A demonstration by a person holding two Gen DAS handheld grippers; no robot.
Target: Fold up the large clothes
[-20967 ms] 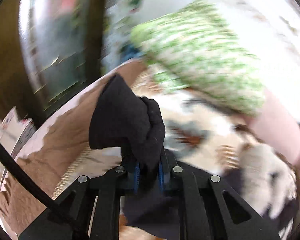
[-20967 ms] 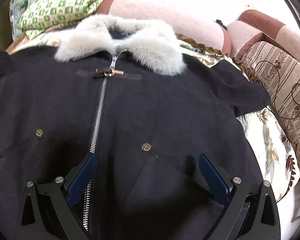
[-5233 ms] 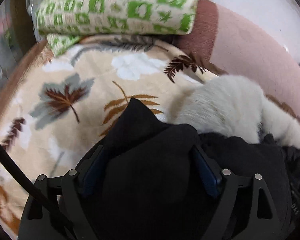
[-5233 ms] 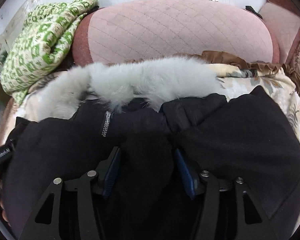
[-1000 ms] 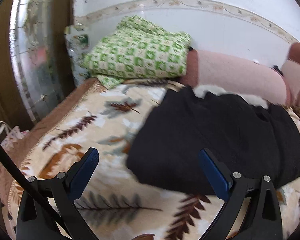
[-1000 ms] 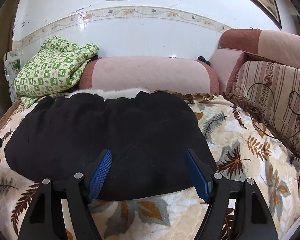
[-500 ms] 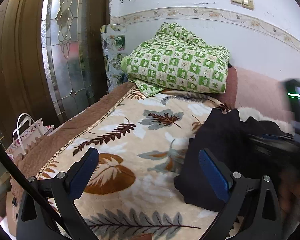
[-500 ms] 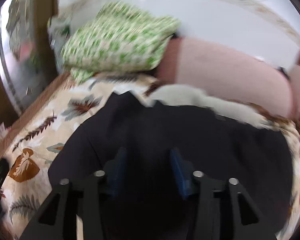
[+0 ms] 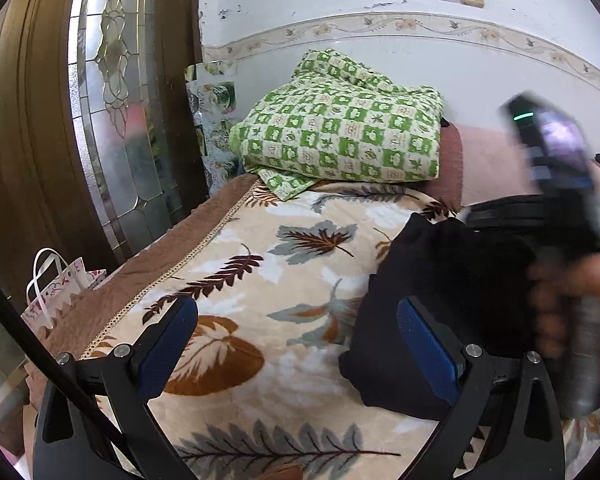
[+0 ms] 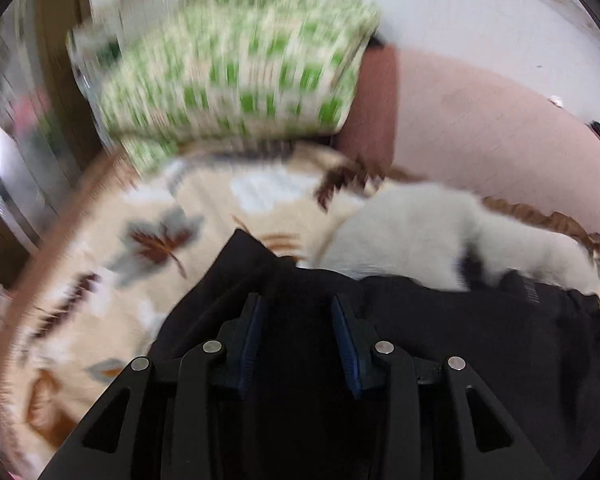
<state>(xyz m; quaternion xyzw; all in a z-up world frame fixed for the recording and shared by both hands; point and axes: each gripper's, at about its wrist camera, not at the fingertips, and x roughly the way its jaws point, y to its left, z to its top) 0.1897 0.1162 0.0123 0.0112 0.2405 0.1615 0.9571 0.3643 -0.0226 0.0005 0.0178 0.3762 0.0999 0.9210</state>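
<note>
I see one matte black coat (image 9: 440, 280), folded, with one fluffy white collar (image 10: 420, 232) at 1 o'clock, on a plush leaf-print blanket (image 9: 260, 264). Left gripper (image 9: 298, 344) gapes wide, empty. Right gripper (image 10: 298, 334): fingers narrowly apart over coat; grip unclear.

Black truss-framed fingers (image 9: 168, 344), blue ribbed pads, silver screws, black cable, blurred bare hand (image 9: 568, 300), seemingly.

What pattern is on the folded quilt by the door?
Green and cream checks on the quilt, clearest in the left wrist view.
</note>
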